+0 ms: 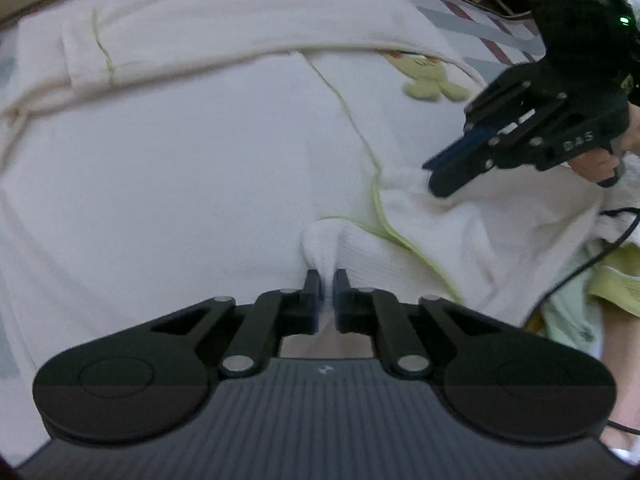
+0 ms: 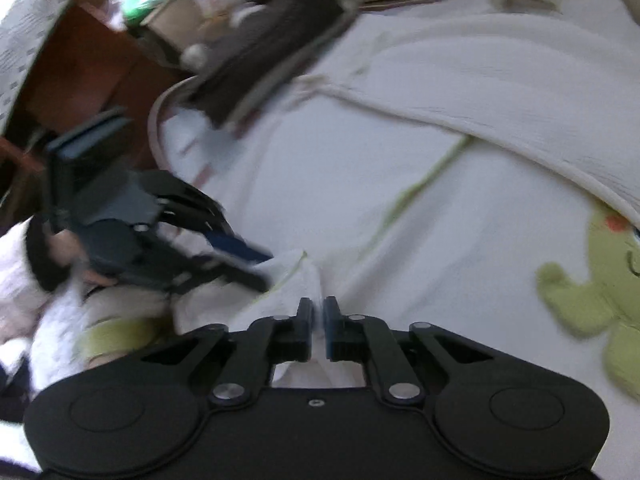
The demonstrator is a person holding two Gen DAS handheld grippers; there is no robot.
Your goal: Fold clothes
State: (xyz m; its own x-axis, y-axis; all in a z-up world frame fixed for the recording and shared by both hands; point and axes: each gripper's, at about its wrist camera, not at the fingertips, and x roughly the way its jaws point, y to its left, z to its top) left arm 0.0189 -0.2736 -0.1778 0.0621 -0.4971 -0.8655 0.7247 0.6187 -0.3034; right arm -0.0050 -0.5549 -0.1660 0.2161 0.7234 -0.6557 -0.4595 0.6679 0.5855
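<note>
Lay spread across the bed (image 1: 472,12), the white robe (image 1: 180,160), hem pinched thinly in both the left gripper (image 1: 328,280) and right gripper (image 2: 318,308); risked slipping free, or dragging the folded sleeve (image 1: 240,40) askew, given so little cloth between the pads.

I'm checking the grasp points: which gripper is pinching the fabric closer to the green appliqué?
The right gripper. In the left wrist view it grips the white garment just below the green appliqué; the left gripper pinches farther away.
</note>
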